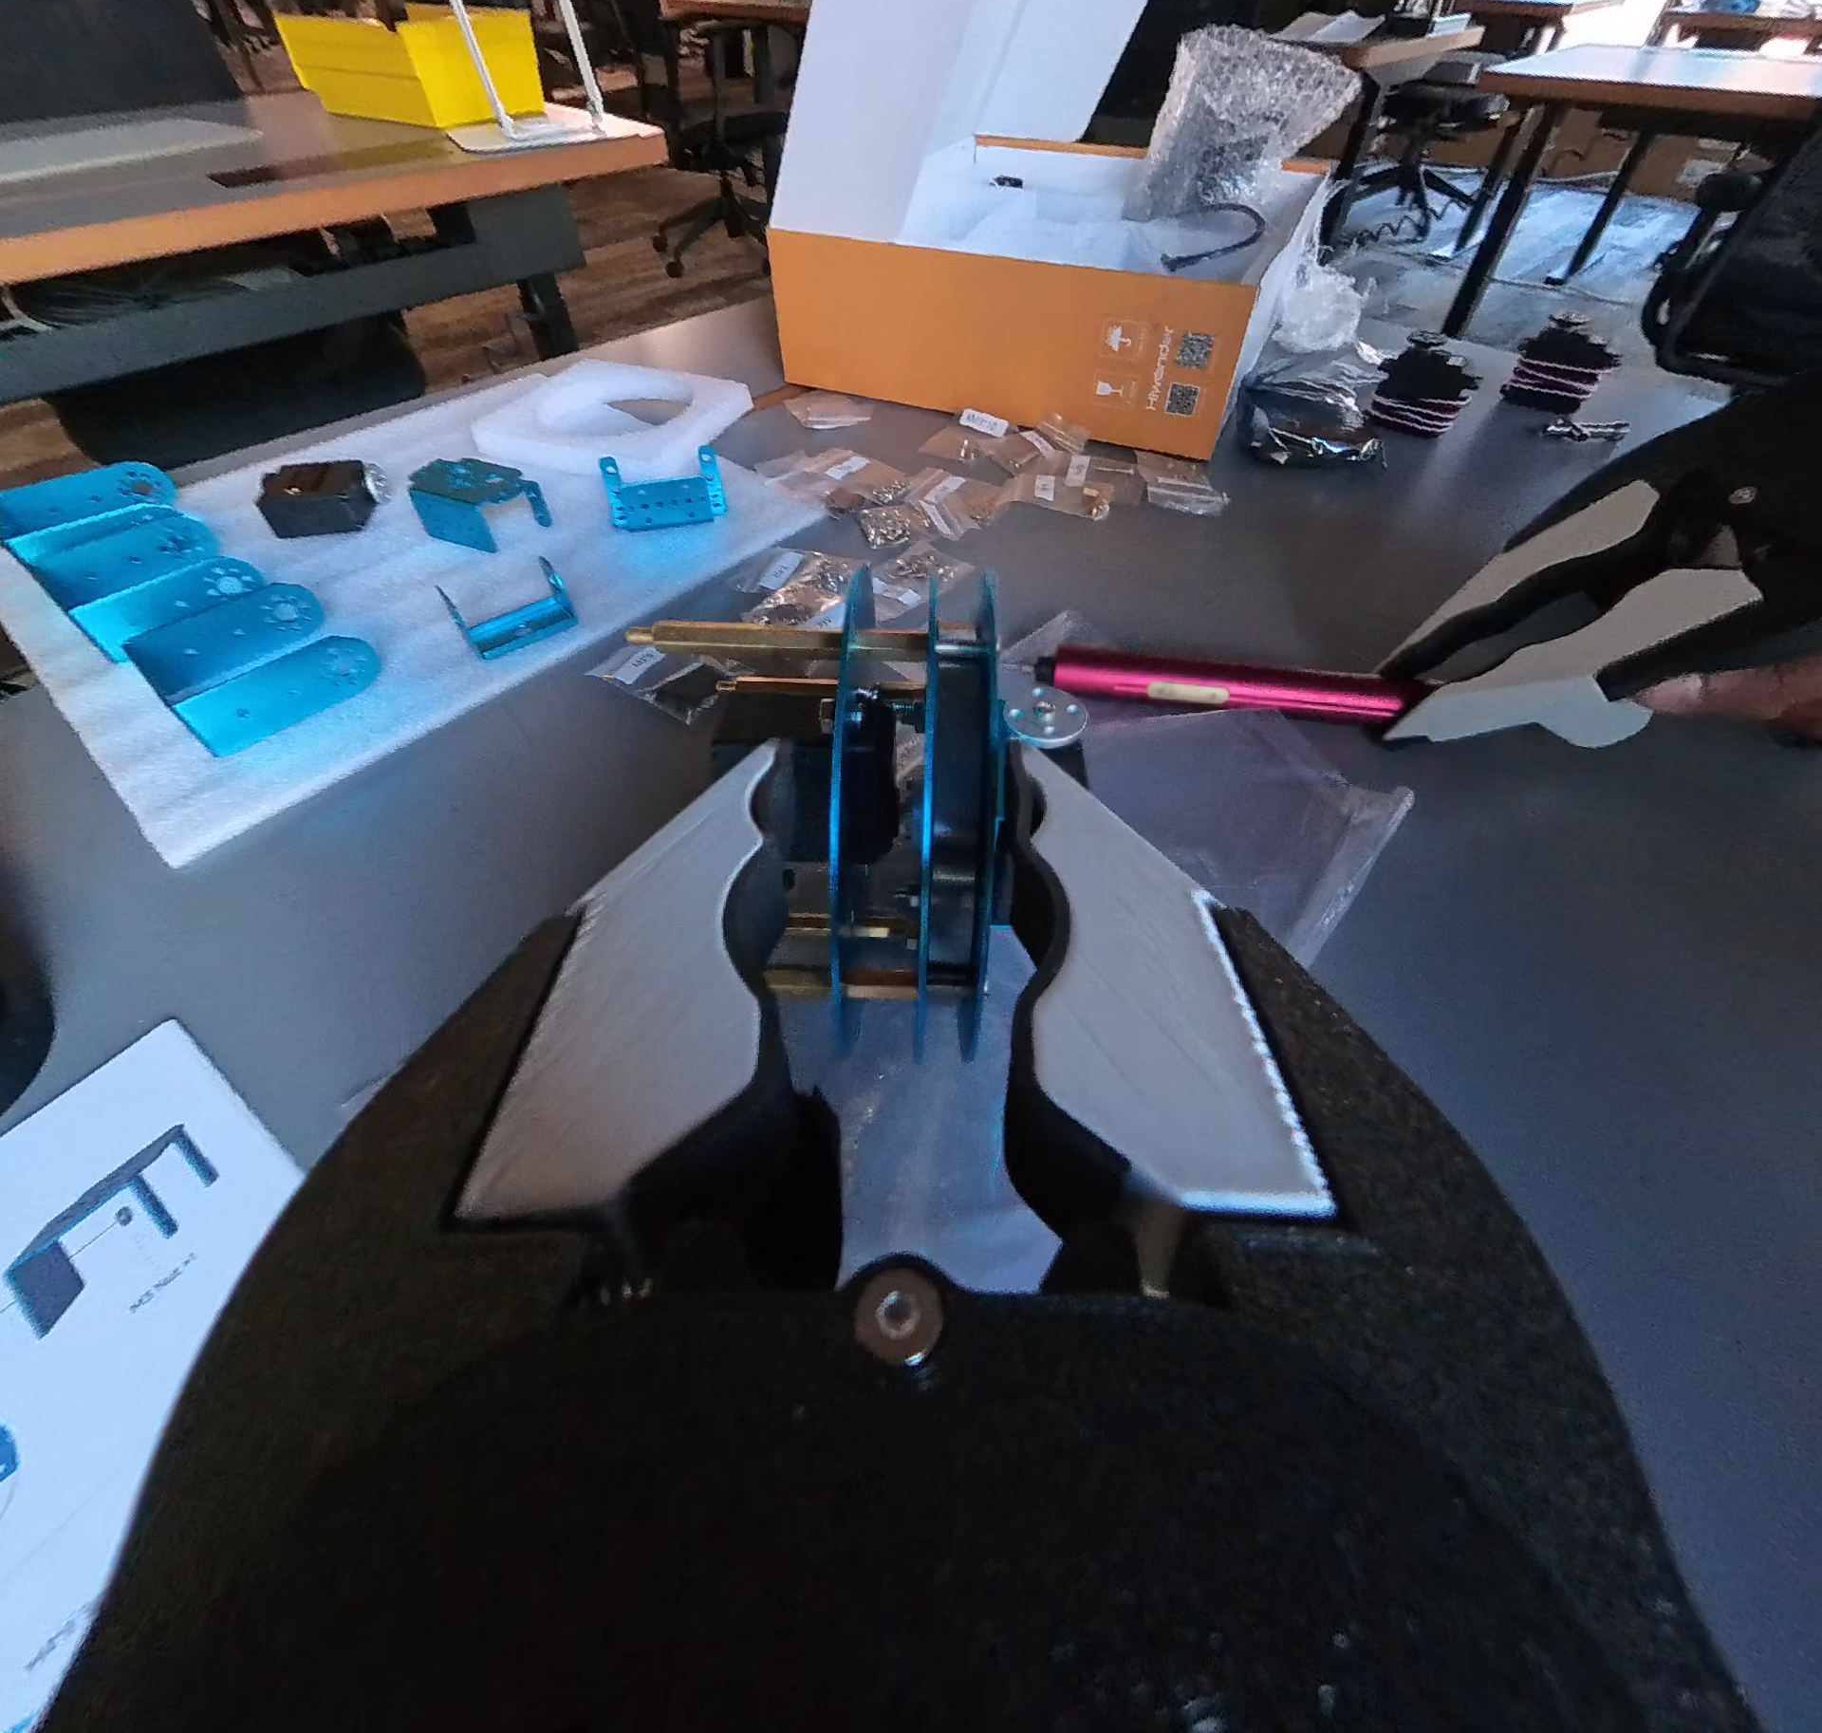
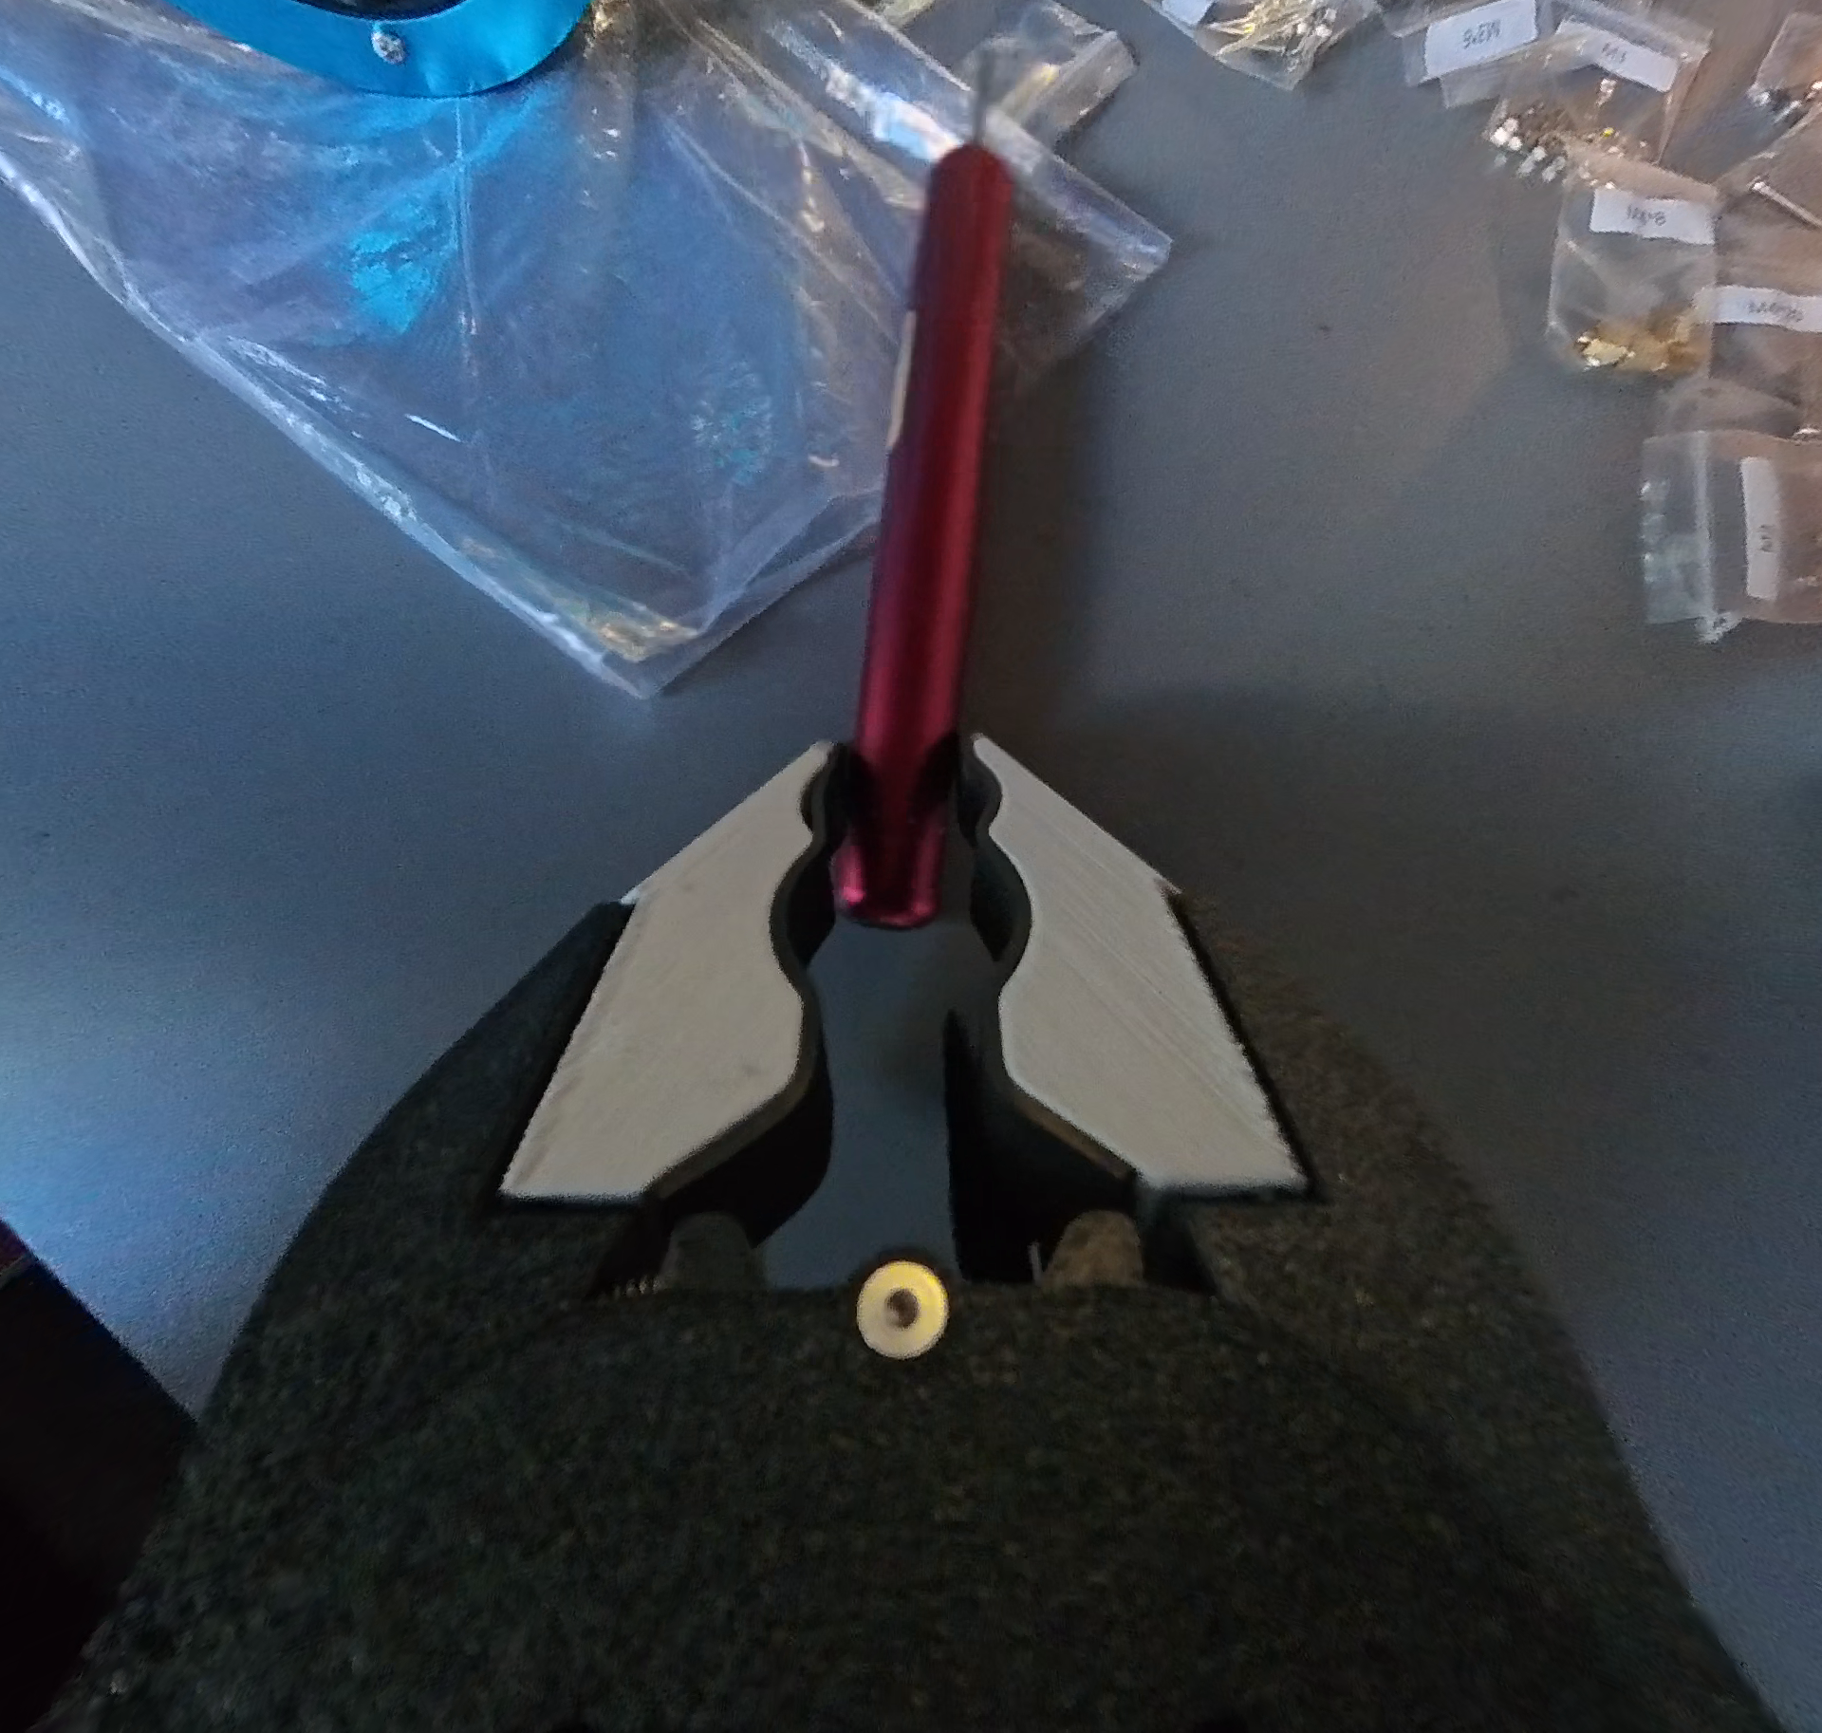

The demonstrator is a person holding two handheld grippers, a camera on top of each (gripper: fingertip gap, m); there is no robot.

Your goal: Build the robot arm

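Observation:
My left gripper (image 1: 902, 759) is shut on a blue disc assembly (image 1: 912, 798): three thin blue metal discs on edge, joined by brass standoffs, with a black servo inside and a silver round horn (image 1: 1047, 714) on its right face. It is held above the grey table (image 1: 1479, 995). My right gripper (image 2: 895, 749) is shut on the rear end of a magenta screwdriver (image 2: 927, 502). In the left wrist view the screwdriver (image 1: 1223, 685) points left, its tip close to the silver horn. The assembly's blue rim (image 2: 414, 39) shows at the top left of the right wrist view.
A clear plastic bag (image 2: 473, 325) lies under the screwdriver. Small bags of screws (image 2: 1627, 285) are scattered on the table. Blue brackets (image 1: 197, 621) and a black servo (image 1: 315, 497) lie on white foam. An open orange box (image 1: 1006, 325), two dark servos (image 1: 1420, 389) and a printed sheet (image 1: 89, 1291) are nearby. The gap from one gripper's tips to the other's is roughly 25 cm.

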